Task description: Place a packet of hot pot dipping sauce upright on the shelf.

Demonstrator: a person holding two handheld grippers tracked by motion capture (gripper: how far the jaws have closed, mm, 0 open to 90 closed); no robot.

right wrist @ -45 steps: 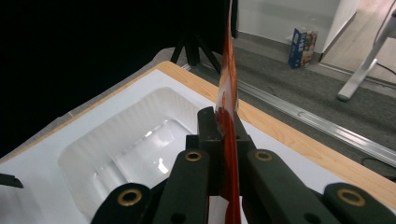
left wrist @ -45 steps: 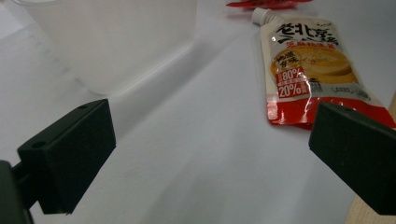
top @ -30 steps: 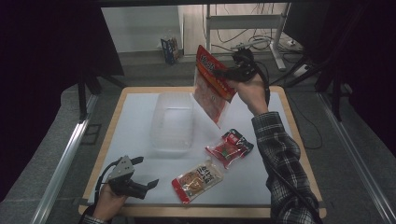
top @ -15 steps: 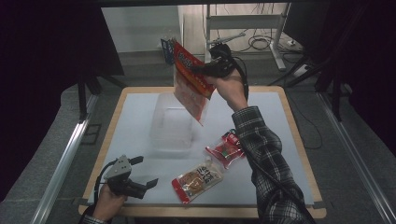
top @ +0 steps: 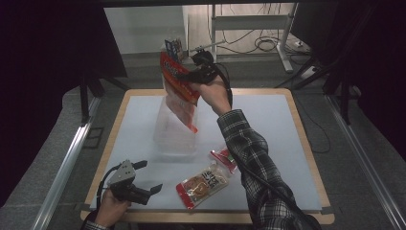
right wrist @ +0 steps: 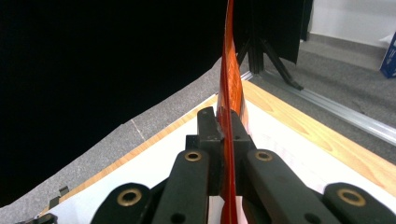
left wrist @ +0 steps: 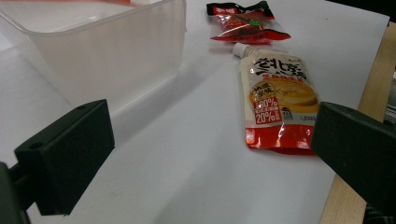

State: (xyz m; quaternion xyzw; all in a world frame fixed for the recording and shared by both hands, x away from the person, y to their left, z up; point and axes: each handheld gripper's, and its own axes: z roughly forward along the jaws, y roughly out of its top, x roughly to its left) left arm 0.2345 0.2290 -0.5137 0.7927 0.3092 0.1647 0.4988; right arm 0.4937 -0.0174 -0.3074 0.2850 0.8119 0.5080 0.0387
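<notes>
Near edge: left gripper sits parked on the white mat w/ jaws wide apart, nothing btwn them, same spot as a sec ago; the yellow-label spout pouch and the dark red snack pack lie just beyond, untouched. Farther back, right gripper, clamped on the top edge of the red bag, has swung it left from beside the clear tub to right over it. So prob. next: lower and drop it in.
</notes>
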